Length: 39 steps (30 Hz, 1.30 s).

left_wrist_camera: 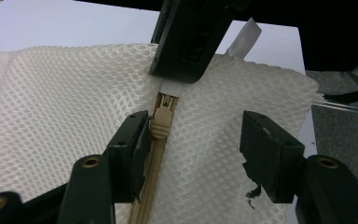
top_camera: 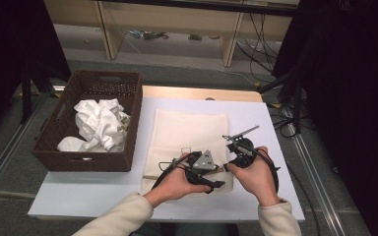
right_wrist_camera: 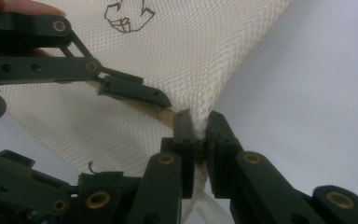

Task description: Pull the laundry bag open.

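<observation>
- Plainly, we are dealing with a mesh laundry bag lying flat on the white table, just right of the brown basket that holds crumpled white cloth.
- Soft, light and floppy is how we judge the bag: the open-weave netting bunches wherever it is pinched, so it will not resist a pull unless one end is anchored.
- Its tan zipper runs along the near edge, and the small zipper pull is the right place to take hold; it is tiny and probably slick, so we expect a square, centred pinch to matter.
- Our right gripper is closed tight on the bag's corner at the zipper's end, with the mesh gathered between its pads, which gives the anchor.
- Our left gripper stands about half open around the pull, one jaw just beside it and the other well clear; nothing is gripped yet.
- Pulling along the zipper line, not upward, should keep the light fabric from lifting and snagging, in our judgement.
</observation>
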Motion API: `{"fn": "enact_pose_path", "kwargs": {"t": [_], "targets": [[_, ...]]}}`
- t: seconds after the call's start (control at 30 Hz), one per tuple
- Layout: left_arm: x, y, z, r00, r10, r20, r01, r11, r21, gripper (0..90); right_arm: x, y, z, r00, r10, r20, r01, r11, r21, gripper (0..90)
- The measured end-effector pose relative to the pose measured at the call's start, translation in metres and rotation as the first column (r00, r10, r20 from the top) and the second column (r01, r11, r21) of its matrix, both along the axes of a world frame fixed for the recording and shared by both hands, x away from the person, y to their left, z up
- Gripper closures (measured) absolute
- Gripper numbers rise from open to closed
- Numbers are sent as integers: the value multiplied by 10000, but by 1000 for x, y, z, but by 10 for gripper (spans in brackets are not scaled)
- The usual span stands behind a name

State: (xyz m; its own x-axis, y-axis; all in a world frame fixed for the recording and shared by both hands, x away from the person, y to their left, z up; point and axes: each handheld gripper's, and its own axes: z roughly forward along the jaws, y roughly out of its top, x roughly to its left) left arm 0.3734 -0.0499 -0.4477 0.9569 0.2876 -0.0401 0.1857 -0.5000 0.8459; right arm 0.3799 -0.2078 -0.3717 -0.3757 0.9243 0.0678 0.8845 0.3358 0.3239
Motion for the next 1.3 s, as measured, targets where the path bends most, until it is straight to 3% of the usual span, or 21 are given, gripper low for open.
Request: {"fn": "enact_pose_path", "kwargs": {"t": [0.03,0.17,0.27,0.3,0.37,0.4,0.47,0.5,0.53,0.57,0.67,0.8,1.03,1.1,1.17,1.3], "targets": [[0,-1,0,10000,-23,-4,23,10000,28,416,1,-1,0,9997,217,129,-217,9998,-30,847],[1,-1,0,9997,-104,-215,103,9999,-31,415,1,0,-1,10000,-39,-59,39,10000,43,848],[0,-2,1,9986,-145,-508,129,9994,-323,427,1,-1,-1,10000,-32,-52,33,10000,45,848],[1,-2,2,9993,-155,-350,149,9997,-169,430,2,-2,-2,9996,253,116,-254,9997,72,848],[1,-4,1,9988,-117,-480,105,9996,-265,430,1,-1,-1,9999,131,47,-131,9999,51,847],[1,-4,1,9985,-116,-541,102,9996,-271,445,3,-3,-2,9992,365,189,-366,9993,14,847],[1,-4,1,9984,-85,-557,67,9994,-326,475,1,0,-1,10000,82,-22,-81,9998,162,848],[1,-4,1,9984,-85,-557,67,9994,-326,490,1,0,-1,10000,82,-22,-81,9998,162,848],[1,-3,1,9986,-70,-531,52,9994,-333,490,1,0,-2,9997,253,-61,-250,9985,487,847],[2,-2,3,9988,-70,-490,57,9996,-261,528,1,-1,-2,9997,228,72,-230,9990,393,848],[3,-1,3,9960,79,-889,-140,9976,-682,573,2,0,-2,9999,169,-11,-168,9981,595,847],[7,1,1,9919,405,-1202,-510,9951,-851,656,0,1,0,9999,128,35,-130,9983,566,848],[10,3,1,9896,479,-1355,-601,9944,-874,742,-1,2,1,10000,37,-51,-34,9979,646,848],[9,1,1,9868,761,-1428,-895,9920,-895,762,0,0,0,9995,291,89,-296,9981,543,848],[9,1,3,9872,749,-1406,-866,9931,-787,772,1,-3,-1,9982,488,341,-487,9988,-11,848],[9,0,2,9870,796,-1399,-911,9928,-775,779,2,-5,-1,9982,506,315,-506,9987,10,848]]}}
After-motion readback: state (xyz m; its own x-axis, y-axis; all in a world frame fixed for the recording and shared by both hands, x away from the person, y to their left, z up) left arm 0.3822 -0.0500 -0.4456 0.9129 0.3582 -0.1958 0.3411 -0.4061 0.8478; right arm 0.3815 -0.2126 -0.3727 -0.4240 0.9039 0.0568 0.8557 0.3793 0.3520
